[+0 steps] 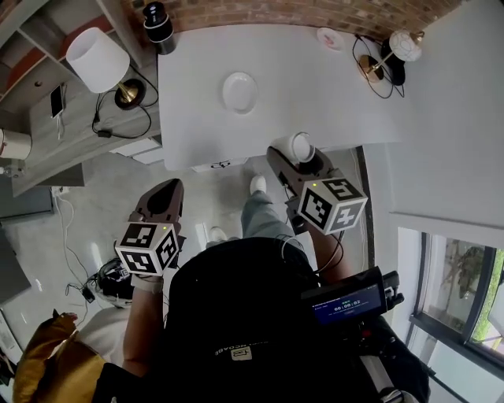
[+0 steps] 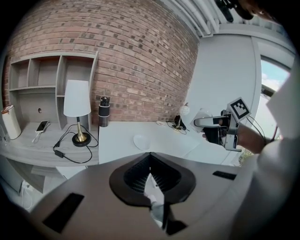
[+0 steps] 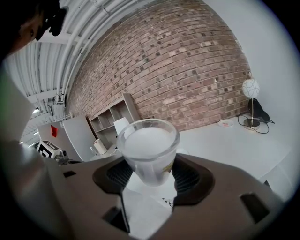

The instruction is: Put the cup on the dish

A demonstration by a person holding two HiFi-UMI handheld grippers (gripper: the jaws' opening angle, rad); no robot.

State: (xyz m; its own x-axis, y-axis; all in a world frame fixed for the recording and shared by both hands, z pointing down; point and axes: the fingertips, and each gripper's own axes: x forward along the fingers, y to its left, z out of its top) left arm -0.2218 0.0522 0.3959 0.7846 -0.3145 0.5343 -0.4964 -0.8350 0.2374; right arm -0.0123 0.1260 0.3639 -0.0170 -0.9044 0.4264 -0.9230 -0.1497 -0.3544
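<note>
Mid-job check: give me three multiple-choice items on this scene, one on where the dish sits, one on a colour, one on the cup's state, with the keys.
1. Where is the small round white dish?
A. on the floor
B. on the white table, with nothing on it
C. balanced on the cup

2. What colour is the tall cylindrical flask at the table's far corner?
A. yellow
B. red
C. black

3. What state is the frosted translucent cup in?
A. clamped upright in the right gripper
B. standing on the dish
C. tipped over on the floor

Key: 1 B, the head view shows it bare on the tabletop. 2 C, it looks dark in the head and left gripper views. 3 A, the right gripper view shows the pads against its sides.
</note>
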